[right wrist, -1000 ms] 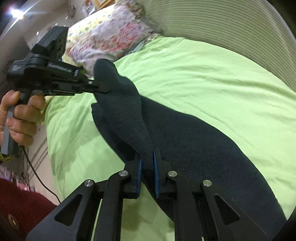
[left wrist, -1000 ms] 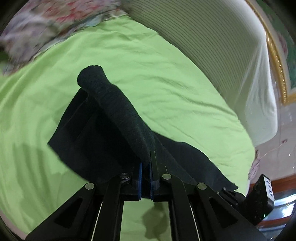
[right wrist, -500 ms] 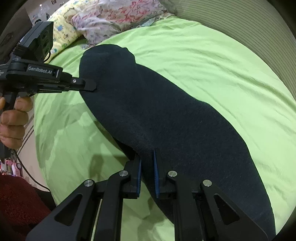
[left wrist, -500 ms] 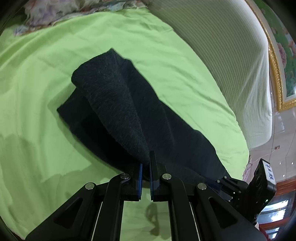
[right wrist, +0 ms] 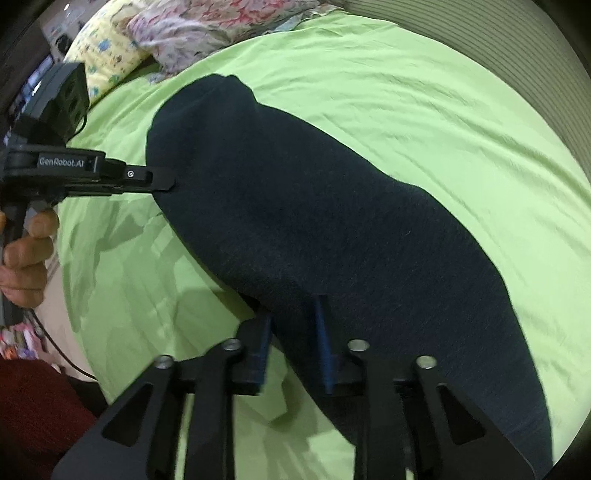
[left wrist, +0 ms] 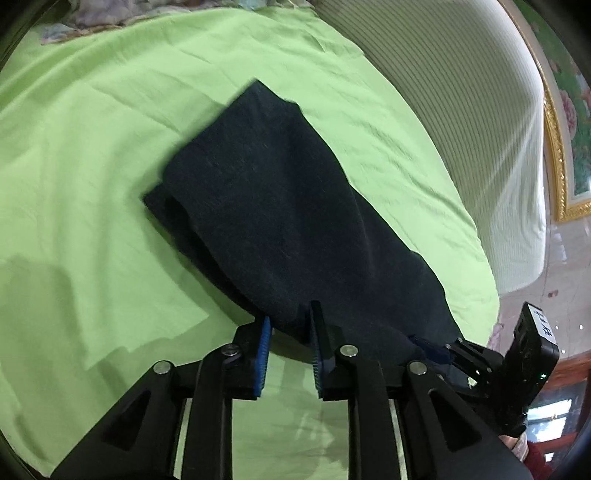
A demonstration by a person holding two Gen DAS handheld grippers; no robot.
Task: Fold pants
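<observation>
The dark navy pants [left wrist: 280, 214] lie folded over on the green bed sheet [left wrist: 92, 147]. In the right wrist view the pants [right wrist: 332, 236] spread as one long dark layer. My left gripper [left wrist: 290, 321] is open, its blue pads at the near edge of the fabric. My right gripper [right wrist: 293, 314] is open too, with the pants' edge between its fingers. The left gripper also shows in the right wrist view [right wrist: 162, 182], at the pants' left edge. The right gripper shows in the left wrist view [left wrist: 432, 347] at the pants' right corner.
A striped white headboard or cushion [left wrist: 461, 110] bounds the far right of the bed. Floral pillows [right wrist: 207, 26] and a yellow pillow [right wrist: 107, 51] lie at the far end. The bed's near edge drops off by the person's hand [right wrist: 26, 258].
Both grippers carried the lifted pants edge forward and down, laying it flat over the lower layer. Both have now opened and let go of the fabric.
</observation>
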